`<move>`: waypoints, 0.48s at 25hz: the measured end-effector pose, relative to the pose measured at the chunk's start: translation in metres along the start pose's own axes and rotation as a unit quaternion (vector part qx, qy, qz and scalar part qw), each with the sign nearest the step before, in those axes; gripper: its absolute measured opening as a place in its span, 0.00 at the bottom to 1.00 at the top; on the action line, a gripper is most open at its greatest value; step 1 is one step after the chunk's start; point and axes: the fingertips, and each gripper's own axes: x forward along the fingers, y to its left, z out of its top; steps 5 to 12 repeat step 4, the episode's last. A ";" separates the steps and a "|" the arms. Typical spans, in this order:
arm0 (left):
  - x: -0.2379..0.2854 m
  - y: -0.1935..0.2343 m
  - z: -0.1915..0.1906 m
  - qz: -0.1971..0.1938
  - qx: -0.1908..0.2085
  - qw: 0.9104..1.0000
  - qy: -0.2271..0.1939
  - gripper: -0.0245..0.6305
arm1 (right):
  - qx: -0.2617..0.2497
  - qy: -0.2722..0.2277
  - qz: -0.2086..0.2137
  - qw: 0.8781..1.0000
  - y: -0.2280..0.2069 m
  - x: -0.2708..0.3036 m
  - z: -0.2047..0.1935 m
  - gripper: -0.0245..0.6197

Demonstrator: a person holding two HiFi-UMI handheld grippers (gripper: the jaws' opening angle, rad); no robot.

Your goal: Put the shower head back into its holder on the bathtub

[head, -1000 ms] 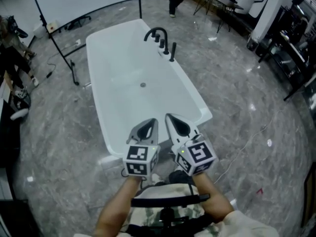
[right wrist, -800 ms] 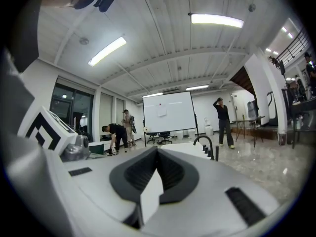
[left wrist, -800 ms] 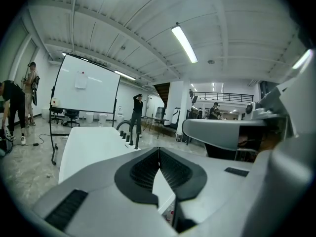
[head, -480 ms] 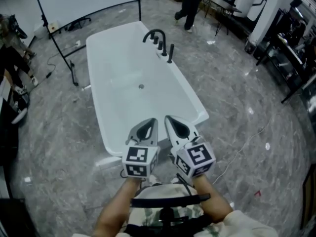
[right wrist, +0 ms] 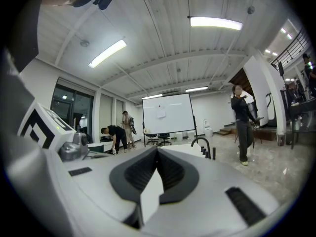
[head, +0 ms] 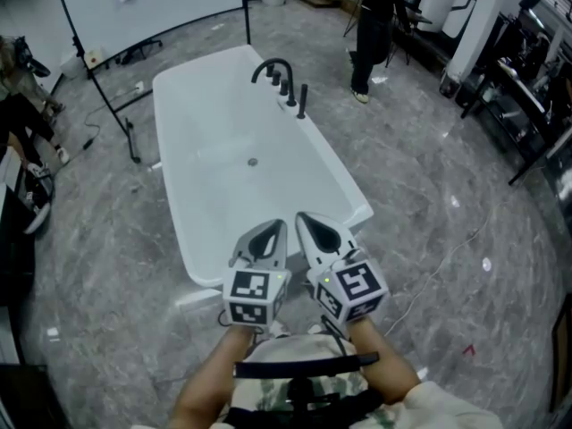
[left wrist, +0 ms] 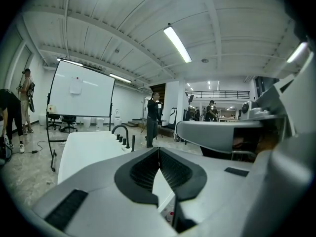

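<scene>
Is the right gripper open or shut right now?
Shut. In the right gripper view, the right gripper has its jaws meeting at the tips, with nothing held between them.

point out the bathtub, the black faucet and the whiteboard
bathtub (head: 228, 206), head view, bare basin floor
black faucet (head: 273, 61), head view, top of arched spout
whiteboard (right wrist: 167, 113), right gripper view, middle of board

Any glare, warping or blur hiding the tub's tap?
Head view: sharp, evenly lit, only small glints on the glossy grey marble floor; curved black tap clear on the white bathtub. Both gripper views: heavy fisheye bending, dark corners, tap small but visible.
</scene>
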 end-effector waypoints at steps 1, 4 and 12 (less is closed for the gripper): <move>0.002 -0.002 -0.001 -0.001 0.001 1.000 0.001 0.06 | 0.001 0.000 0.000 1.000 -0.002 -0.001 -0.001 0.05; 0.006 -0.009 -0.003 -0.004 0.002 1.000 0.003 0.06 | 0.004 0.001 0.001 1.000 -0.007 -0.004 -0.004 0.05; 0.006 -0.009 -0.003 -0.004 0.002 1.000 0.003 0.06 | 0.004 0.001 0.001 1.000 -0.007 -0.004 -0.004 0.05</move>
